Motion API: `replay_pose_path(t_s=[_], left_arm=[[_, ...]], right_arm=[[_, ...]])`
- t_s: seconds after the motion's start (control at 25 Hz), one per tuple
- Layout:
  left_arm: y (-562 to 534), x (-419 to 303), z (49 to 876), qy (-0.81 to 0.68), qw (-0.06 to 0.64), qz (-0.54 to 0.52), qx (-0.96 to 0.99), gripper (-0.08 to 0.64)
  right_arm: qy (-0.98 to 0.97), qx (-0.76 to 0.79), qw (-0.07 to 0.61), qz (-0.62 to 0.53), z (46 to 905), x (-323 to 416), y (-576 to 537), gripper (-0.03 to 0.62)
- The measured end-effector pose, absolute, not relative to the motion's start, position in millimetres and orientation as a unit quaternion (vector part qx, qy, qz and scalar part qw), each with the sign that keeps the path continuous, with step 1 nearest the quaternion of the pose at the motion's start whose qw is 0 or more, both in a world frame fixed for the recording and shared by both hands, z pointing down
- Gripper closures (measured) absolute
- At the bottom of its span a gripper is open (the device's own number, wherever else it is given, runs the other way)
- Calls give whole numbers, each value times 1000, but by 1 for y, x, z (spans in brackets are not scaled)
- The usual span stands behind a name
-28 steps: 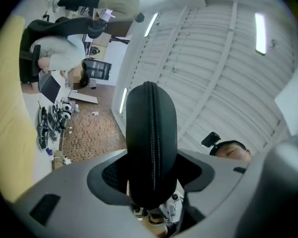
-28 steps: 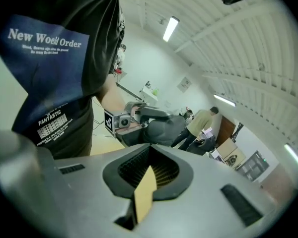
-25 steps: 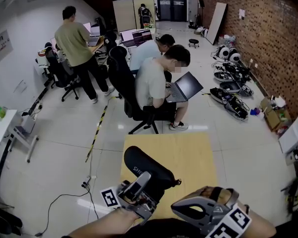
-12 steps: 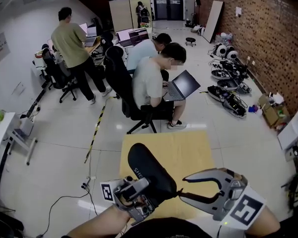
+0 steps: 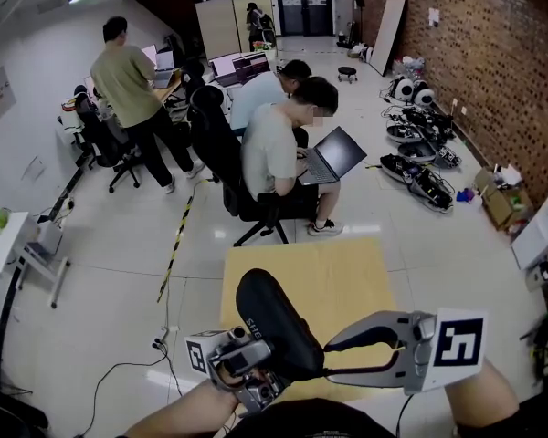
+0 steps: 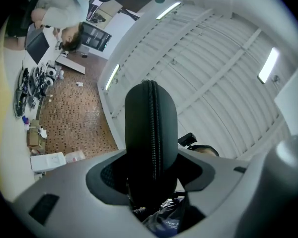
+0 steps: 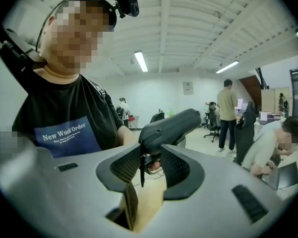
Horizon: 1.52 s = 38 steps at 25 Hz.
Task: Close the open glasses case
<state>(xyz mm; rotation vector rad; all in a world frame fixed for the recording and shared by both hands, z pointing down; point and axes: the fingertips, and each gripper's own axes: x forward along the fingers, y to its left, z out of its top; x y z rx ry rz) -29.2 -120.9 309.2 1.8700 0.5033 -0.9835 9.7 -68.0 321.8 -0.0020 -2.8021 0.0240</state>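
the pale floor (image 5: 119, 272) fills most of my head view, with a brick wall (image 5: 493, 62) down the right side. near me is a yellow wooden tabletop (image 5: 347, 272). beyond its far edge a person (image 5: 279, 153) sits in a dark chair with a laptop (image 5: 338, 153), and another person (image 5: 128, 71) stands far off to the left at a desk.

the black glasses case (image 5: 272, 322) is up in the air over the near left part of the tabletop, touching nothing but my left claw (image 5: 256, 359). its two halves lie together and its rounded far end tilts up and away from me. in the left gripper view the left claw pinches the case at its near end, both pads pressed on its sides, the zip line running up the middle.

my right claw (image 5: 329, 357) lies level just right of the case, tips at its near end. its jaws have just been opening and stand spread. in the right gripper view the small zip pull (image 7: 141, 170) hangs loose in the gap, unpinched.
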Motion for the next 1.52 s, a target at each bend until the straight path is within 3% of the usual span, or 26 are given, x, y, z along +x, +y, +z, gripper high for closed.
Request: replay_pose_path(t_s=[0.2,0.6,0.88,1.08,1.28,1.52], left_arm=[[-125,-28,315,173,454,-393,781,295],[-129,-27,317,162,464,-395,776,295],[-128,-26,320,156,453,-389,787,295],[-129,-16,329,103,428,-324,837,296],[-134,-5,344,35,413,-253,874,296],[-144,-6,347,-9,426,-284,859,298]], right_arm=[[-982,18,183,32,330,13,-74,487],[-984,3,174,42,334,13,-70,578],[-986,-6,165,22,333,14,-65,600],[-957,39,284,-37,356,28,-71,604],[-884,90,423,-181,381,31,-78,604],[-830,143,481,-246,391,34,-85,604]])
